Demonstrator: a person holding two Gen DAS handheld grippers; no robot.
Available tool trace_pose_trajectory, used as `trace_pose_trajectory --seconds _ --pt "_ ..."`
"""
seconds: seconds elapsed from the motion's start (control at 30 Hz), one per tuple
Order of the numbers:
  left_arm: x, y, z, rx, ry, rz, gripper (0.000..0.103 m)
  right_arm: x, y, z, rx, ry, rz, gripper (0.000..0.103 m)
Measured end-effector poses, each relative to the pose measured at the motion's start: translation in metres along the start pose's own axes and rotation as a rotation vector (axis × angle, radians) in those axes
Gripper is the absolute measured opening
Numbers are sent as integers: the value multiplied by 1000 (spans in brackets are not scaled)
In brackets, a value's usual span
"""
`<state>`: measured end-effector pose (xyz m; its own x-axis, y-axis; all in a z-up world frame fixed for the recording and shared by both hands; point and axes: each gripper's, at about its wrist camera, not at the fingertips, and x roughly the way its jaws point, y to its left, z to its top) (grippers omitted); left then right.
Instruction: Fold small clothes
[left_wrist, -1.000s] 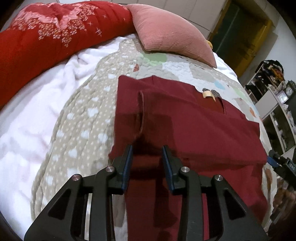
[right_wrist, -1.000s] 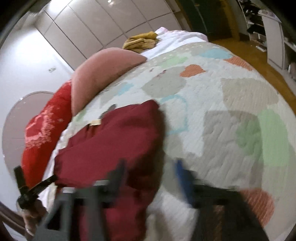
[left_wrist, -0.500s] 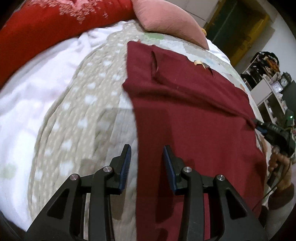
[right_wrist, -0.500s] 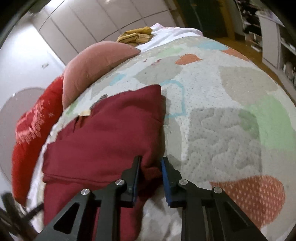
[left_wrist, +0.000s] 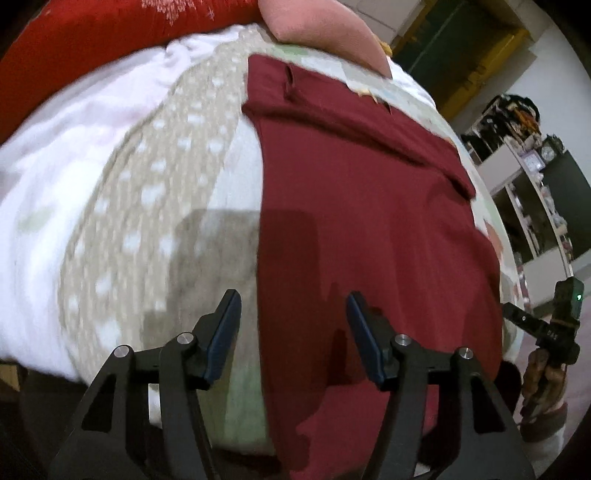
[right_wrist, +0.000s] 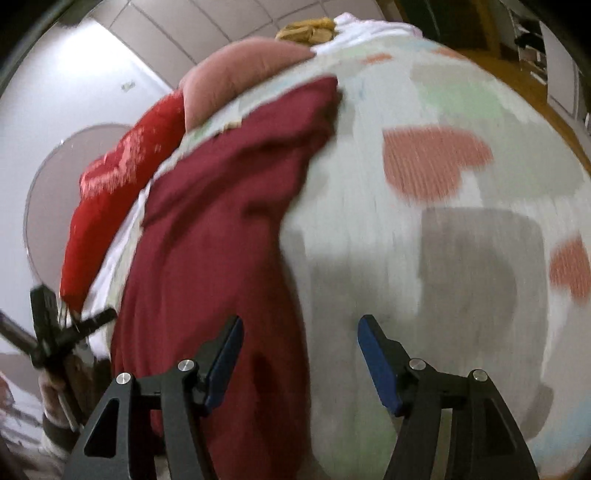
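Observation:
A dark red garment (left_wrist: 369, 206) lies flat on the patterned quilt (left_wrist: 155, 206), its sleeves folded in over the top; its lower end hangs over the near bed edge. My left gripper (left_wrist: 291, 328) is open and empty, above the garment's lower left edge. The right wrist view shows the same garment (right_wrist: 221, 229) from the other side. My right gripper (right_wrist: 301, 354) is open and empty, above the garment's lower right edge. The right gripper also shows at the right edge of the left wrist view (left_wrist: 546, 325).
A pink cushion (left_wrist: 317, 29) and a red blanket (left_wrist: 92, 40) lie at the head of the bed. A white sheet (left_wrist: 59, 155) lies left of the quilt. Shelves (left_wrist: 532, 184) and a doorway stand beyond the bed's right side.
Both grippers have drawn back toward the near bed edge and opened wider. The right gripper, nearly shut at the garment's edge half a second ago, is now open and clear of it.

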<state>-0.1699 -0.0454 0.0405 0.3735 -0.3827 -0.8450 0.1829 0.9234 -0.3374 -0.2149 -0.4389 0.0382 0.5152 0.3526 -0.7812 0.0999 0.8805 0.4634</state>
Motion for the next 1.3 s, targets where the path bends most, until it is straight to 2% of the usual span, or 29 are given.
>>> trace_pose_trajectory --seconds 0.17,0.37,0.47,0.6,0.87,0.97,1.0,1.03,1.07,1.13,1.17,1.2,1.23,1.3 --pt "-10 1 -32 6 22 6 59 -22 4 -40 -36 33 30 62" --pt "-16 4 -54 -19 54 -3 59 -19 10 -72 -35 91 70 62" --pt "-14 1 -58 -17 52 8 59 -14 9 -76 -19 71 78 63" --pt "-13 -4 -65 -27 87 -36 59 -15 7 -74 32 56 127 65" --pt "-4 -9 -71 -37 103 -33 59 -7 14 -73 22 67 187 65" --pt "0 -9 -71 -44 101 -42 59 -4 21 -72 -14 49 183 51" --pt "1 -9 -70 -52 102 -49 59 -2 19 -71 -8 42 175 42" --pt "1 -9 -70 -54 102 -49 57 -1 16 -71 11 33 175 33" --pt "0 -9 -70 -50 102 -42 54 -1 13 -70 29 28 179 28" --pt "-1 -8 -72 -47 99 -18 38 -1 10 -69 42 28 177 13" --pt "-2 -7 -72 -48 99 -26 31 -2 10 -69 36 29 172 11" --pt "-4 -8 -72 -43 101 -41 15 -4 12 -70 28 30 170 9" --pt "-6 -9 -72 -34 97 -44 8 -7 14 -72 20 31 175 8" --pt "-13 -13 -73 8 90 -69 8 -18 24 -75 -13 29 189 8"
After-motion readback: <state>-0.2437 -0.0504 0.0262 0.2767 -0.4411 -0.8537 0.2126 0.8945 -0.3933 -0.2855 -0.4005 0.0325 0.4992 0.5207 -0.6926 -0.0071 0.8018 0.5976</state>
